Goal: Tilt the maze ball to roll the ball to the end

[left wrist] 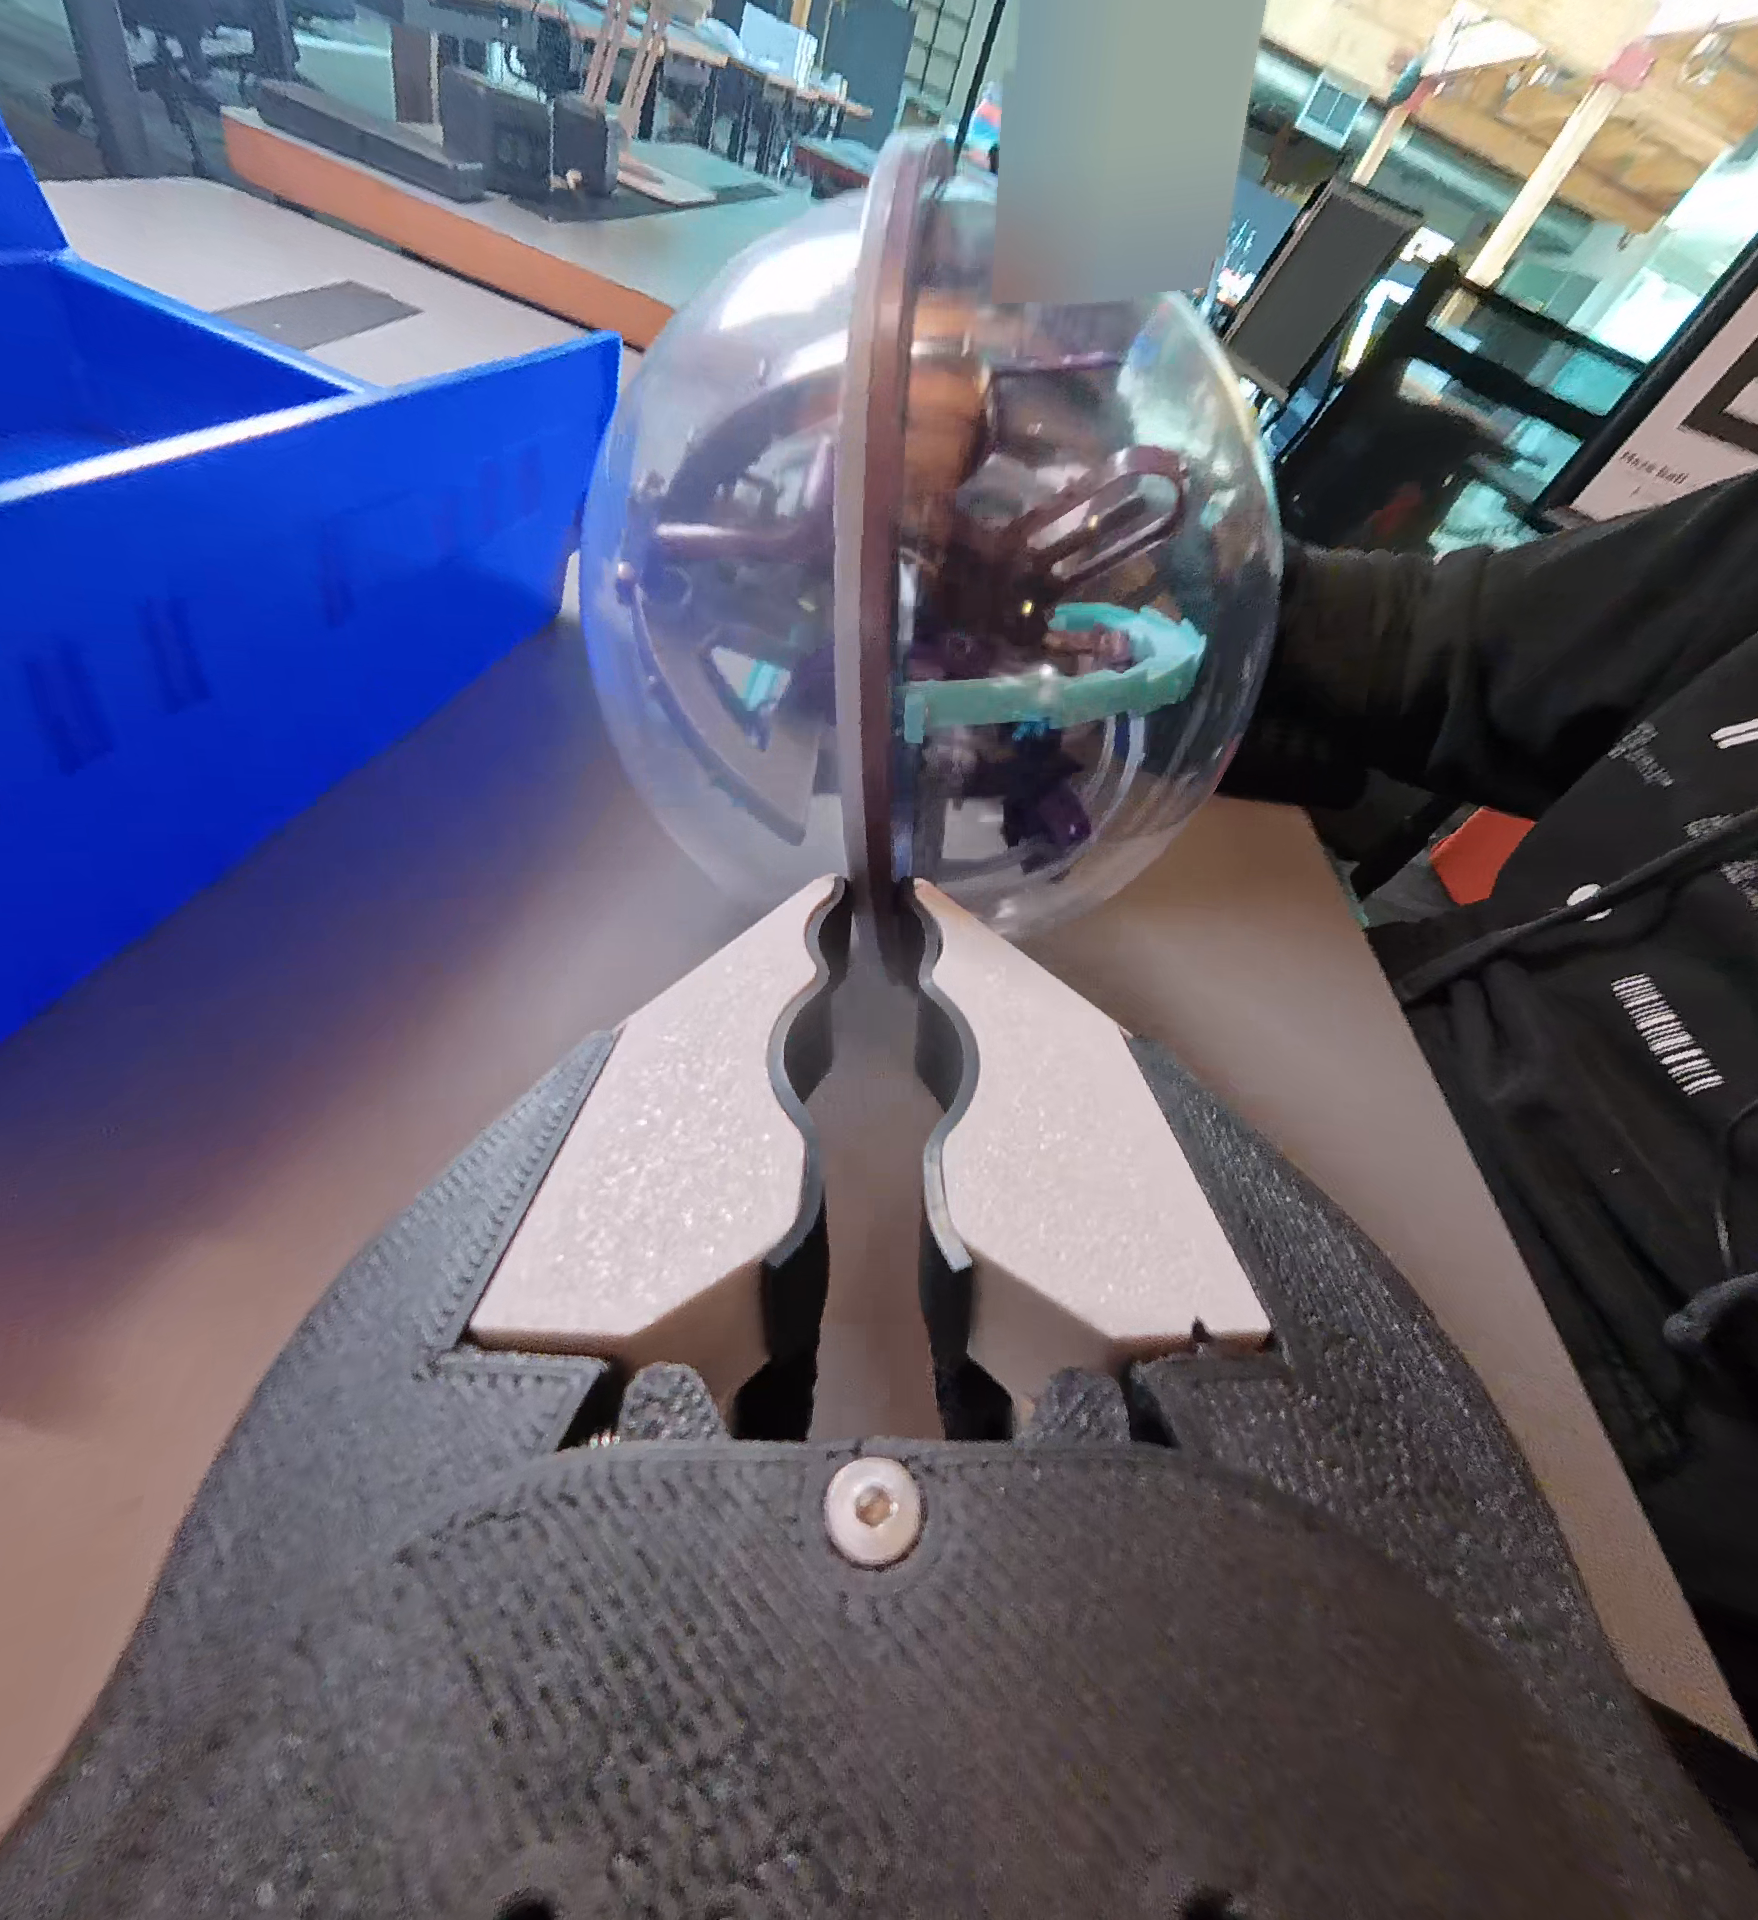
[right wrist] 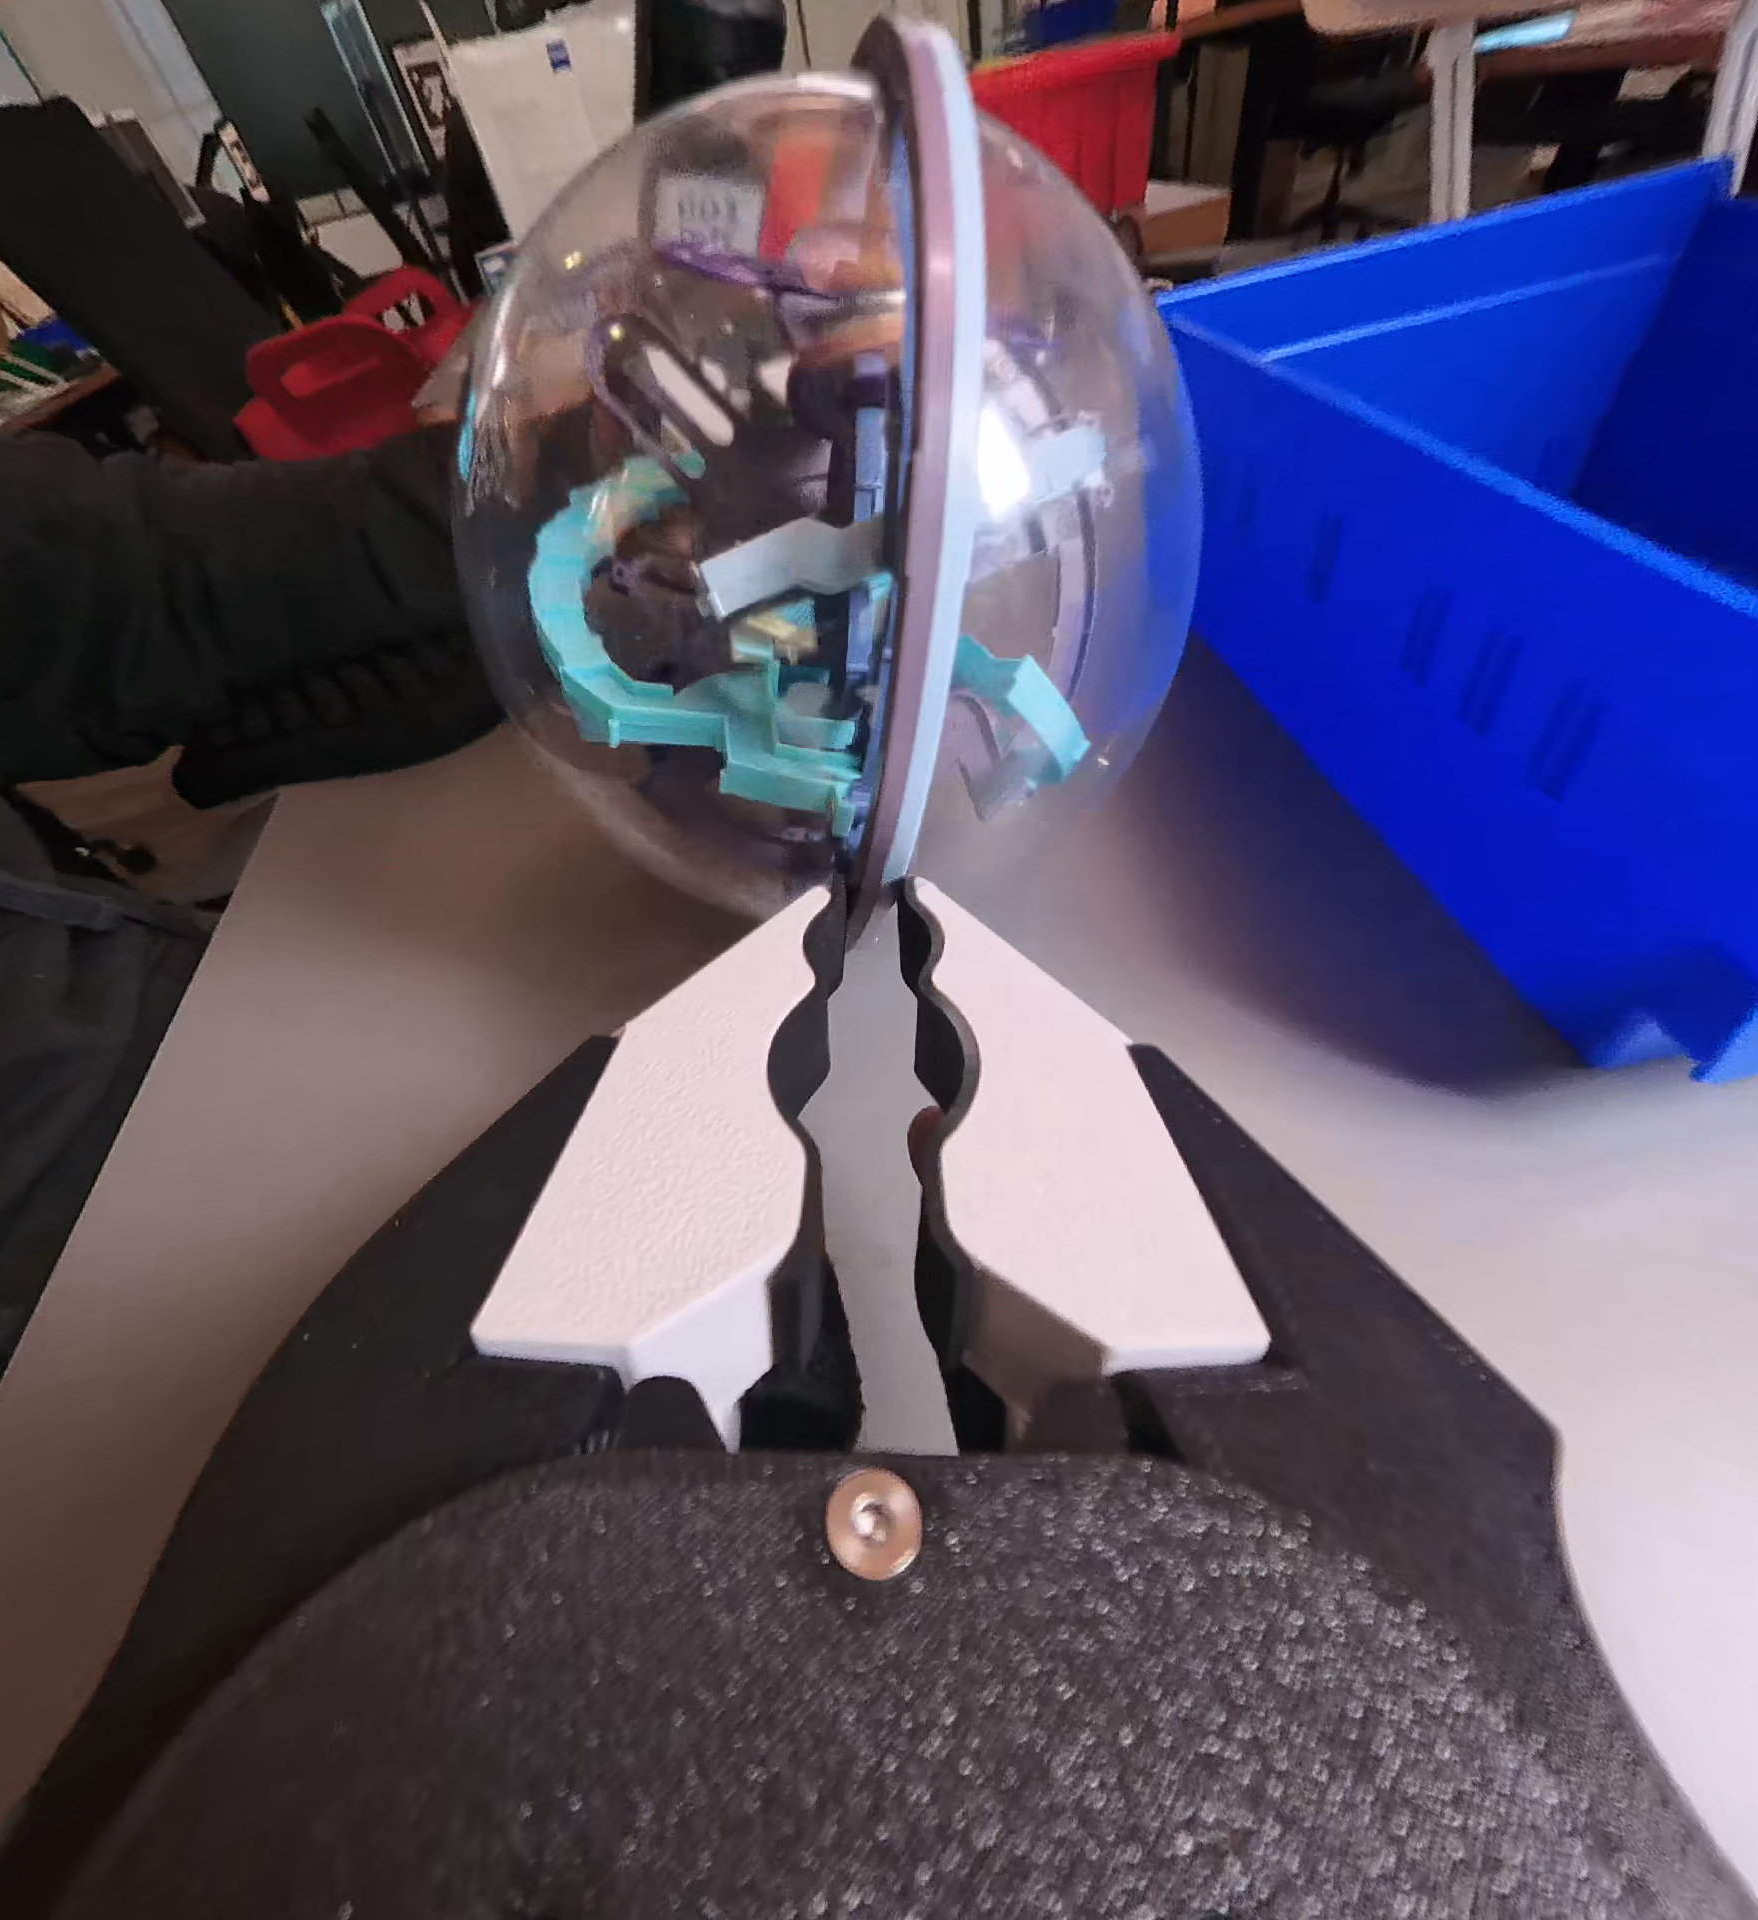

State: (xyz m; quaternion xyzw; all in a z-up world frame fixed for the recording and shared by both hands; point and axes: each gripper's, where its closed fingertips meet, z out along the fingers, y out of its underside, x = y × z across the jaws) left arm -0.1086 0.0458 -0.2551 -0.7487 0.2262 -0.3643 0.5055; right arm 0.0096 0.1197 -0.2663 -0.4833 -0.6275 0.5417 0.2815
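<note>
Left wrist view, tongs (left wrist: 877, 894) pinching maze ball (left wrist: 932, 582) rim, blue bin (left wrist: 231, 499) beside

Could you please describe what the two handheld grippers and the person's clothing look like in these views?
Both the left gripper and the right gripper have black, rough-textured bodies with one silver screw at the centre. Their fingers are pale wedge-shaped blocks, whiter on the right, with wavy black-edged inner faces. The person wears a black sleeve and a black hooded top with white printing and a drawstring.
</note>
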